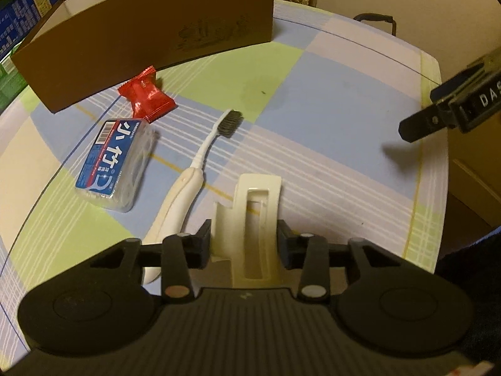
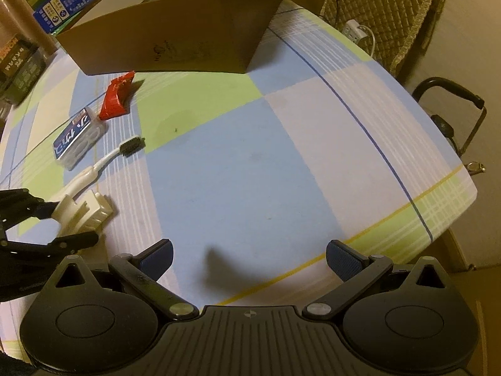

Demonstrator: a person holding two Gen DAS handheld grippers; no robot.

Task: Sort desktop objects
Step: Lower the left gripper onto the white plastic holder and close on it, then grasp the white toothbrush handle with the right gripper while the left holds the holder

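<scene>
My left gripper (image 1: 245, 238) is shut on a cream plastic holder (image 1: 256, 206) that rests on the checked tablecloth; both pads press its sides. The right wrist view shows the same holder (image 2: 90, 210) at the left, between the left gripper's fingers (image 2: 78, 239). A white toothbrush (image 1: 200, 163) lies just left of the holder. Beyond it are a clear floss-pick box with a blue label (image 1: 116, 159) and a red packet (image 1: 145, 95). My right gripper (image 2: 249, 250) stands open over bare cloth, with nothing between its fingers.
An open brown cardboard box (image 1: 141, 37) stands at the back of the table. Printed cartons (image 2: 18, 62) sit at the far left. The table's right edge (image 2: 454, 216) drops off beside a black chair frame (image 2: 451, 94); a woven chair back (image 2: 385, 9) is behind.
</scene>
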